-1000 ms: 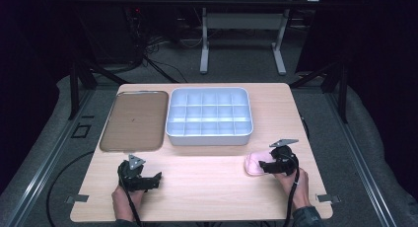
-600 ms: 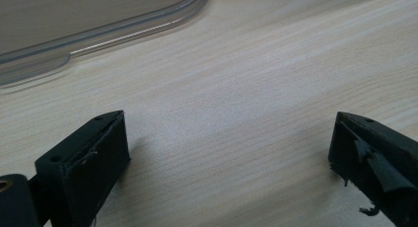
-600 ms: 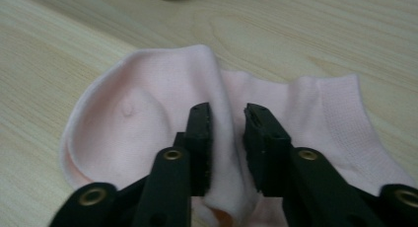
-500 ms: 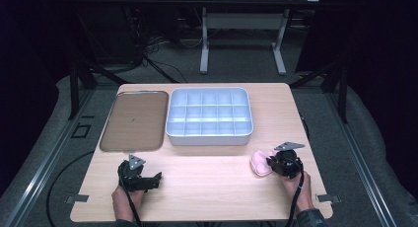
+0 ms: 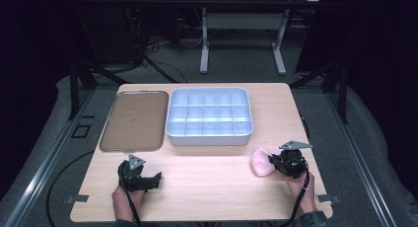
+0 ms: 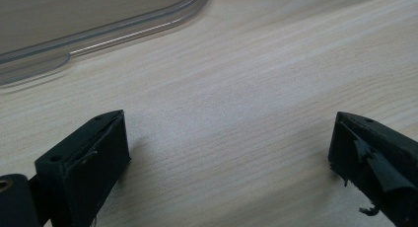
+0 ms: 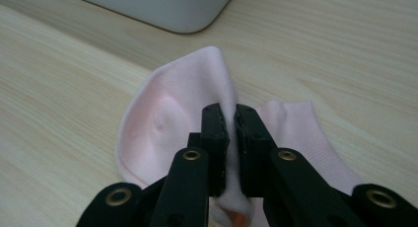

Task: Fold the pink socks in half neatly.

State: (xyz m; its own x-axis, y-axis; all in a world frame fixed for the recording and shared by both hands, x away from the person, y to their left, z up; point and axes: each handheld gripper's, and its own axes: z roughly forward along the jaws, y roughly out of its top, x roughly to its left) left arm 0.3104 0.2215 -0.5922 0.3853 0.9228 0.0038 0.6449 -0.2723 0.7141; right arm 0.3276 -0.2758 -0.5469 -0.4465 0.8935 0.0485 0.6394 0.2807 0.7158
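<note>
Pinching a fold of the pink sock, the right gripper has just closed its jaws tight on the fabric near the table's front right edge, the rest of the sock lying flat on the wood. Over on the front left, the left gripper rests low with its jaws spread wide around bare tabletop. Farther back sit the brown tray and, just beside it, the white compartment box.
</note>
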